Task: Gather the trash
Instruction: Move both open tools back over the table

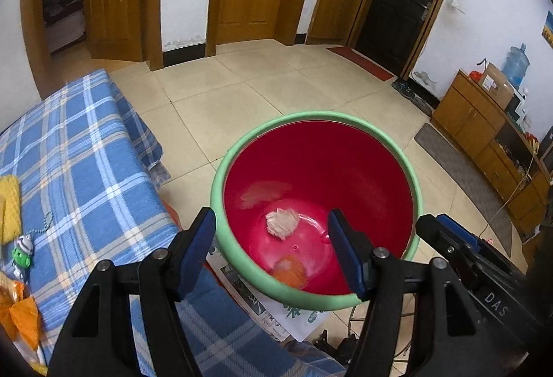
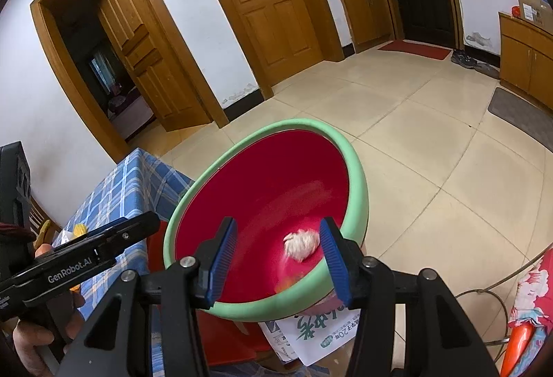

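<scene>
- Fingers point(image 1: 340, 249) of left gripper point(image 1: 273, 251) stood apart w/ nothing between; right gripper point(image 2: 276, 261) likewise gaped, pads bare, gripping nothing.
- Both pointed down into basin point(image 1: 224, 204), red inside, green rim, mouth facing up, sitting on newspaper point(image 2: 311, 335).
- Crumpled tissue wad point(image 1: 282, 222) lay near basin's bottom centre; roundish lump, no clear long axis.
- Orange scrap point(image 1: 290, 273) blurred, at basin's near wall; white smear further in, too blurred to tell what.
- Blue plaid cloth point(image 1: 86, 169) just left of basin.
</scene>
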